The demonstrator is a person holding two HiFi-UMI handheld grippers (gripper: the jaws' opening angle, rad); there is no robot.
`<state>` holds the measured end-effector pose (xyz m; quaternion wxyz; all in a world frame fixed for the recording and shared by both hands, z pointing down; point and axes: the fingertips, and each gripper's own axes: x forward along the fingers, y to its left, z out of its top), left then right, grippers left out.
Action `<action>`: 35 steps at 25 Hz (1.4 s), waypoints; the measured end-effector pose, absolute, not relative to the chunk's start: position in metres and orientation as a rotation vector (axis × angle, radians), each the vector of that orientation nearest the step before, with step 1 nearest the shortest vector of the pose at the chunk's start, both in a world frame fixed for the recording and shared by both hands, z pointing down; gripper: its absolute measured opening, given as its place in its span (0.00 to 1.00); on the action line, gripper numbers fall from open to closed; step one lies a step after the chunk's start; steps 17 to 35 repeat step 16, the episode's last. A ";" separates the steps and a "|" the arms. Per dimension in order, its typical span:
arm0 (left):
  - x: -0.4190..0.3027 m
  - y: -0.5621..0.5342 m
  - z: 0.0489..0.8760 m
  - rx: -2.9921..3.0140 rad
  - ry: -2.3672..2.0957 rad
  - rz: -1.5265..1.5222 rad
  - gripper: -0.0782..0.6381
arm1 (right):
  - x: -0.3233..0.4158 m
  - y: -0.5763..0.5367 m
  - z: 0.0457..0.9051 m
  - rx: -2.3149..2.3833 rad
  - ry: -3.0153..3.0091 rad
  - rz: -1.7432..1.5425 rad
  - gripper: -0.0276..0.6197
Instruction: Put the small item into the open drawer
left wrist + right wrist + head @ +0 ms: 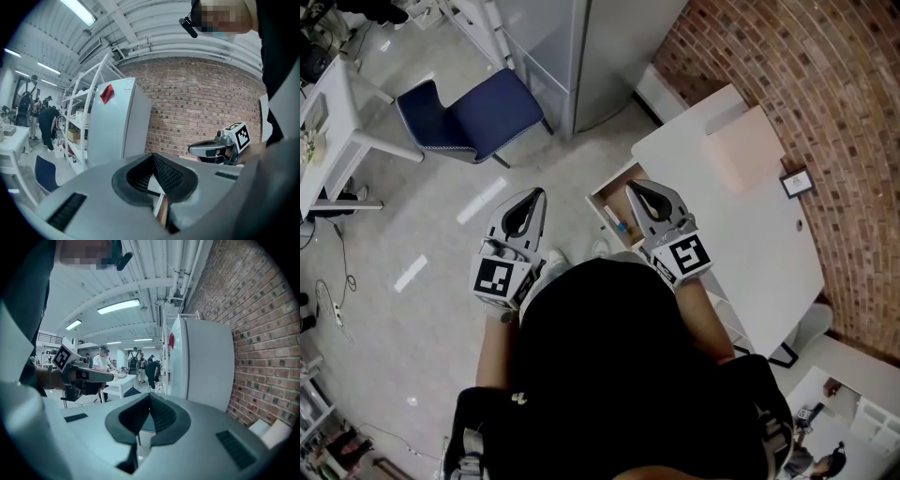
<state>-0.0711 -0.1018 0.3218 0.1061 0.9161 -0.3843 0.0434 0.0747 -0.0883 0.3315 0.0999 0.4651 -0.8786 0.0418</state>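
Head view: both grippers sat mid-frame, pointing up-frame. Right gripper (pixel 635 190) was clenched and empty, tip over the right edge of the open drawer (pixel 602 208) in the white cabinet (pixel 750 234). Small blue item (pixel 622 226) lay inside the drawer, just left of the right gripper's jaws, not touching. Left gripper (pixel 534 195) was also clenched on nothing, well left of the drawer, over the floor.

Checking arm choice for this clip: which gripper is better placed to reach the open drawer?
Right, probably. In the head view the right gripper sits at the edge of the open drawer by the white table. The left gripper hangs over the floor, farther off. Both are shut and empty.
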 end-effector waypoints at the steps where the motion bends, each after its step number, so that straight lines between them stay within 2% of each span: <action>1: -0.070 -0.101 0.322 2.700 -1.131 0.127 0.11 | 0.075 -0.088 0.332 1.373 -2.598 0.125 0.06; 35: -0.064 -0.084 0.322 2.700 -1.122 0.131 0.11 | 0.076 -0.073 0.331 1.375 -2.608 0.132 0.06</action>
